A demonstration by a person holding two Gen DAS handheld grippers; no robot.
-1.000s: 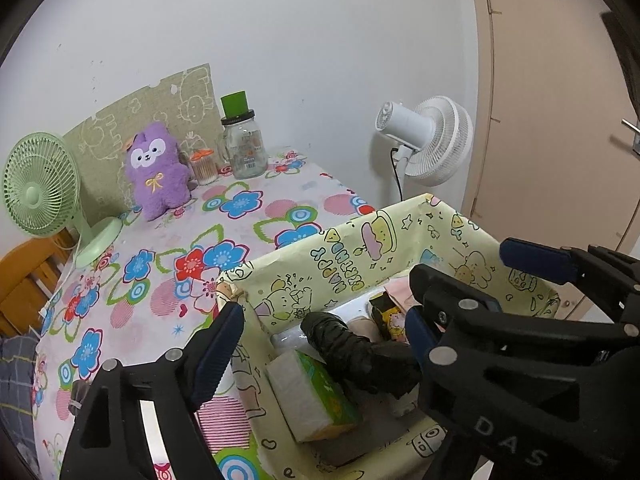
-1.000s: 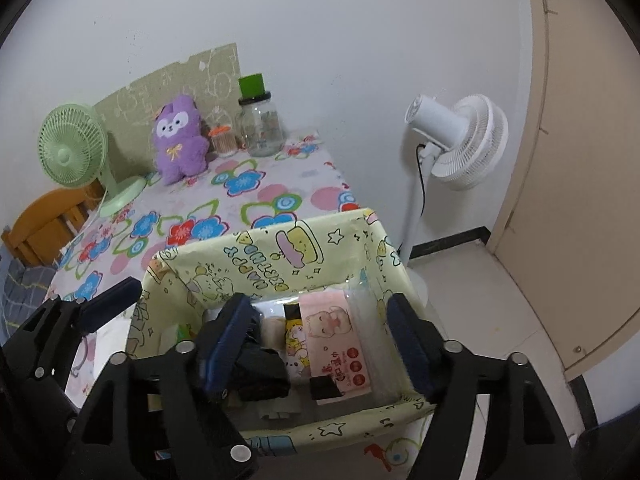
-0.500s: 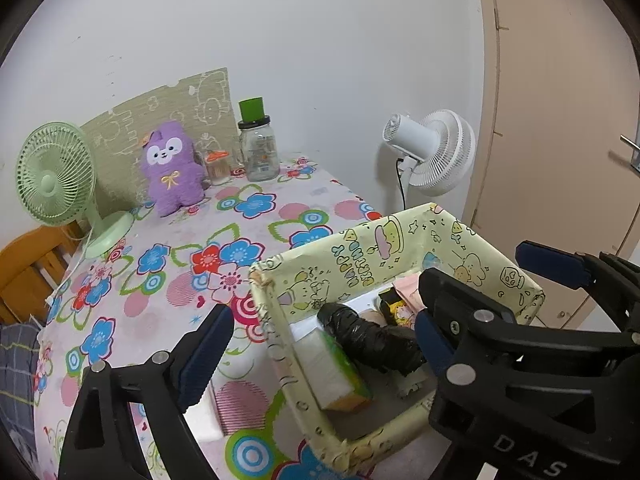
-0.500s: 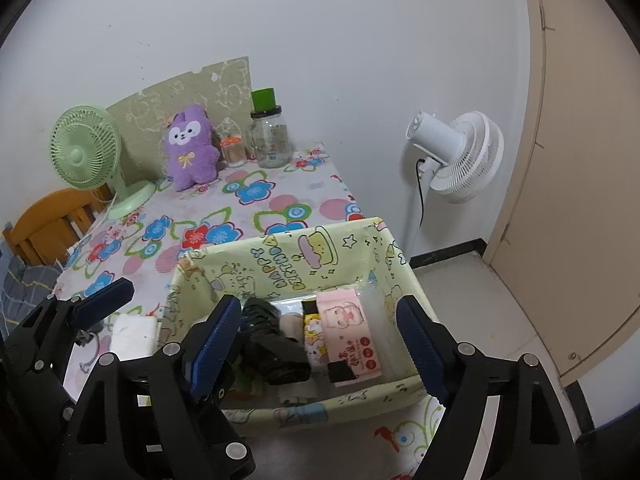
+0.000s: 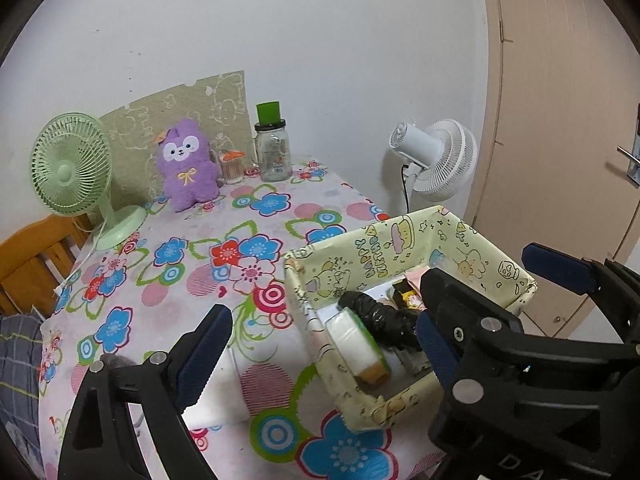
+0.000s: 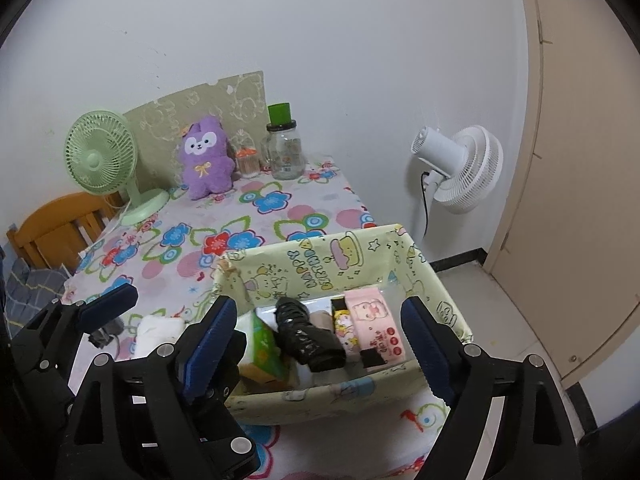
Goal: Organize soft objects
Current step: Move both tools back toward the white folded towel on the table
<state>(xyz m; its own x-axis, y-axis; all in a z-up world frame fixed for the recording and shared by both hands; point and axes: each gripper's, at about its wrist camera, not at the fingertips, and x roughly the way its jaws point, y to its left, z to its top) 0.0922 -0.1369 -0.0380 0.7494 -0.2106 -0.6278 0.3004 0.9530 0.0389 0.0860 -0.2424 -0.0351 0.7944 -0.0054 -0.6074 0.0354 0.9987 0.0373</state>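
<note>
tablecloth [image 5: 256, 240]: floral, multicolour | box [image 6: 320, 256]: pale yellow, cartoon print | plush toy [image 5: 186, 164]: purple | desk fan [image 5: 70, 164]: green

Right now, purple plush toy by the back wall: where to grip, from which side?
Grip the purple plush toy across its narrower torso under the head, coming from the front. It sits upright against the green patterned board, so the back is blocked; a small jar crowds one flank.

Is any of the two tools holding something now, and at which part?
Nothing is held. The left tool is open and empty; the right tool has its jaws opening, with nothing pressed between them, above the box.
</note>
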